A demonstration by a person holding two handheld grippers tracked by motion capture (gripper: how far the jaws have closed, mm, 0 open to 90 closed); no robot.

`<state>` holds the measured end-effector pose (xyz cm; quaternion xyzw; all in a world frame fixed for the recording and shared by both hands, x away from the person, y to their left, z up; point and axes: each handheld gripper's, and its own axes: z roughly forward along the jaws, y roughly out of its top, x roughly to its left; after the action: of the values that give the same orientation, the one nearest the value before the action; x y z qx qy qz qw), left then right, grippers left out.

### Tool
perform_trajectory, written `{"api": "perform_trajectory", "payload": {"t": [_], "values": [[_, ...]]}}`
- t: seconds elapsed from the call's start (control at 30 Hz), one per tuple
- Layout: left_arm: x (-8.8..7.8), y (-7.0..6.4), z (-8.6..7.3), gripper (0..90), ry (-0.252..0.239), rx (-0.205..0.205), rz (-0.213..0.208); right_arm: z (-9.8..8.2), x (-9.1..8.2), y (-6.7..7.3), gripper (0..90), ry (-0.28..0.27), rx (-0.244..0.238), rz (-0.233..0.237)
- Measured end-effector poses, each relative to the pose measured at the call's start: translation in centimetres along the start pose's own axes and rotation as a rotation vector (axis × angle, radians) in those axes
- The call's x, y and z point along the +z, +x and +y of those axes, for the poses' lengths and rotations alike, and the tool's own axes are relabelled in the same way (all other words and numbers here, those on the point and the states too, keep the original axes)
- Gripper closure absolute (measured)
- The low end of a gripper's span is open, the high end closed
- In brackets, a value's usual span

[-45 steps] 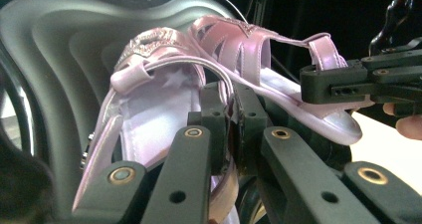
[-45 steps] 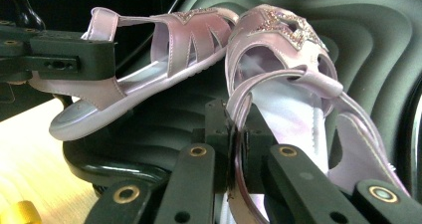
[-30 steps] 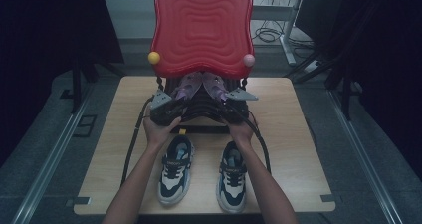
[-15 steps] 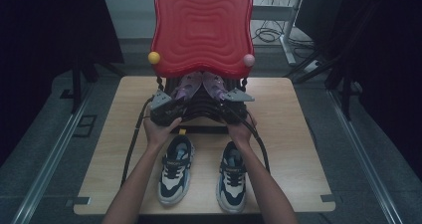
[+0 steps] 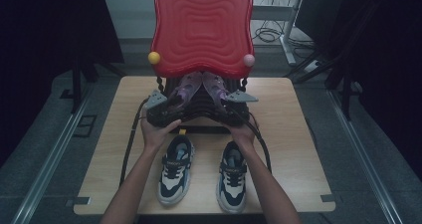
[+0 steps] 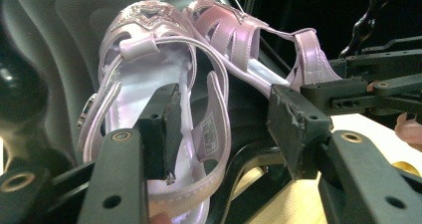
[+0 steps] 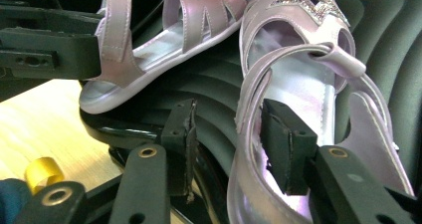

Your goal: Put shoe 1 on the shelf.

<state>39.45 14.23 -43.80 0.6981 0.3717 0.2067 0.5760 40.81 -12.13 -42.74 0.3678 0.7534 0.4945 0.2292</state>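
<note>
Left gripper view: left gripper [image 6: 221, 129], jaws just opened, straddles the side strap of one pink sandal [image 6: 149, 92]. Its long axis runs toward 12 o'clock on the black seat [image 6: 45, 45]; right gripper [image 7: 226, 139] likewise open.

red wavy-ribbed chair back [image 5: 201, 27] upright at far edge of wooden table [image 5: 298, 149]. yellow knob [image 5: 154, 57] at its lower left corner, pink knob [image 5: 248, 60] at lower right. pair of navy-and-white sneakers [image 5: 175, 168] side by side on table, toes pointing away. cables [image 5: 268, 34] on floor behind.
</note>
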Motion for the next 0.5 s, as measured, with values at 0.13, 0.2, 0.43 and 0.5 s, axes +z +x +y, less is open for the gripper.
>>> {"api": "perform_trajectory", "payload": {"t": [0.13, 0.2, 0.43, 0.5], "values": [[-0.6, -0.2, 0.1, 45.3, -0.003, -0.001, -0.004, 0.0, -0.6, -0.1, 56.0, 0.013, -0.006, 0.038], [-0.9, -0.3, 0.1, 44.7, 0.005, -0.002, -0.011, -0.1, -0.8, 0.1, 55.1, 0.003, 0.006, 0.012], [-1.9, -0.8, 0.4, 43.3, 0.009, 0.001, -0.021, -0.4, -1.7, 0.0, 53.7, 0.010, 0.015, 0.060], [-1.9, -0.9, 0.3, 43.4, 0.018, 0.004, -0.015, -0.5, -1.6, 0.2, 53.7, -0.004, 0.025, 0.028]]}}
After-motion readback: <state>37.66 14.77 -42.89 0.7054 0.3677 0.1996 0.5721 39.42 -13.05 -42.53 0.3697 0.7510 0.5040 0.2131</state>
